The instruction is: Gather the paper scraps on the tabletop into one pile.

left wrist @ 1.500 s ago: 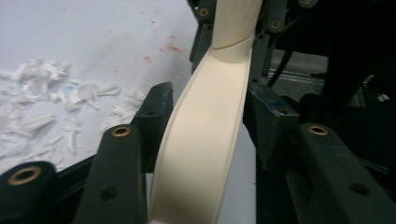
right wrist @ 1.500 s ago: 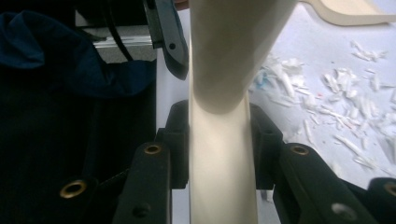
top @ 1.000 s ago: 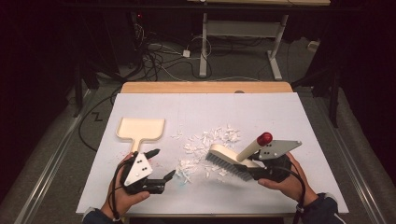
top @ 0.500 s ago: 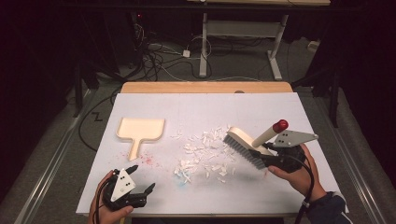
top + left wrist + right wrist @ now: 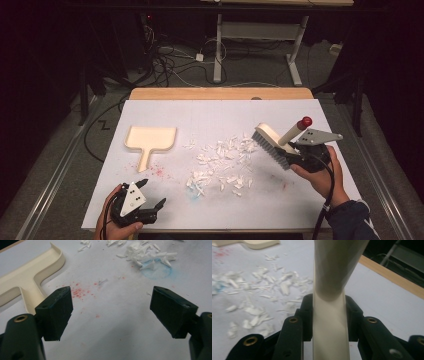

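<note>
Brush [image 5: 272, 142] is now lifted clear off the paper scraps [image 5: 222, 165], up and to their right, bristles off the tabletop [image 5: 300, 200]; a sec ago it sat down in the pile. R gripper [image 5: 300, 156] jaws pinch the brush handle [image 5: 329, 322]. L gripper [image 5: 145, 207] has pulled back from the dustpan [image 5: 150, 140] toward the near edge, below-left of the scraps, jaws spread, holding nothing. Looks like a reset between sweep strokes; scraps not yet in the dustpan, which sits left of the pile, unheld.
</note>
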Tool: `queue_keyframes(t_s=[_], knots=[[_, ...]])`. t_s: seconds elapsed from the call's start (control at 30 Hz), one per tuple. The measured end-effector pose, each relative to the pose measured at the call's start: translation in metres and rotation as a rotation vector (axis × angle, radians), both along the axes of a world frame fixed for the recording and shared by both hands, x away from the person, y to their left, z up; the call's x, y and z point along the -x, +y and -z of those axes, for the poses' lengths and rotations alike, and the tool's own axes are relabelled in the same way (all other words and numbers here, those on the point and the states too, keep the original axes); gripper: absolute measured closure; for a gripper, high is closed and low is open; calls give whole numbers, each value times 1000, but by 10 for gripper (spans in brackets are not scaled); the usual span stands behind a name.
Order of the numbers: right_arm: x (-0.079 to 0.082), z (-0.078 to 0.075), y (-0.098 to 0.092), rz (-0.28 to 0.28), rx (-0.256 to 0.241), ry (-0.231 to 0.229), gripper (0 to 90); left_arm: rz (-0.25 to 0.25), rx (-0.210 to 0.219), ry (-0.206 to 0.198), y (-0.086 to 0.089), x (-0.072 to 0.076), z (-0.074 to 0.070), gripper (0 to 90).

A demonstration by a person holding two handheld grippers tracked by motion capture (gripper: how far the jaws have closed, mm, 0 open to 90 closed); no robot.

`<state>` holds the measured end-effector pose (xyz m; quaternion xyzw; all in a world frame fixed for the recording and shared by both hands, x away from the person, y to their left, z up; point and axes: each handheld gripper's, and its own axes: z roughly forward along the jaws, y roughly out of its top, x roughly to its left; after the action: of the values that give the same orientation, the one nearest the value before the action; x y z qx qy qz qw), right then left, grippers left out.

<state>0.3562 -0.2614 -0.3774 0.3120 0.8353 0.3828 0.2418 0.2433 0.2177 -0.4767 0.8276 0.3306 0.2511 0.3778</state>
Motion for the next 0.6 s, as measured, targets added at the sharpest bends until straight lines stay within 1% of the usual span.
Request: queue_keyframes(t_s=[0.07, 0.13, 0.23, 0.27, 0.3, 0.37, 0.4, 0.47, 0.53, 0.6], knots=[[-9, 0, -2, 25, 30, -14, 678, -2, 2, -2, -1, 0, 0, 177], [-19, 1, -2, 64, 55, -27, 678, 1, -5, -3, -3, -1, 0, 177], [-37, 6, -3, 98, 70, -22, 678, 7, -5, -4, -4, -1, 0, 177], [-37, 6, -3, 98, 70, -22, 678, 11, -5, -4, -5, -2, 0, 177], [-50, 11, -1, 119, 92, -9, 678, 15, -6, -2, -5, -2, 0, 177], [-60, 17, 3, 135, 125, -3, 678, 19, -9, 1, -4, -2, 1, 176], [-64, 20, 5, 143, 139, -1, 678, 19, -9, 1, -4, -2, 1, 177], [-74, 27, 13, 158, 194, -2, 678, 18, -8, 3, -3, -2, 1, 177], [-80, 33, 22, 169, 235, -7, 678, 21, -10, 3, -4, -2, 1, 177], [-86, 37, 30, 169, 261, -5, 678, 23, -9, 0, -5, -2, 1, 177]])
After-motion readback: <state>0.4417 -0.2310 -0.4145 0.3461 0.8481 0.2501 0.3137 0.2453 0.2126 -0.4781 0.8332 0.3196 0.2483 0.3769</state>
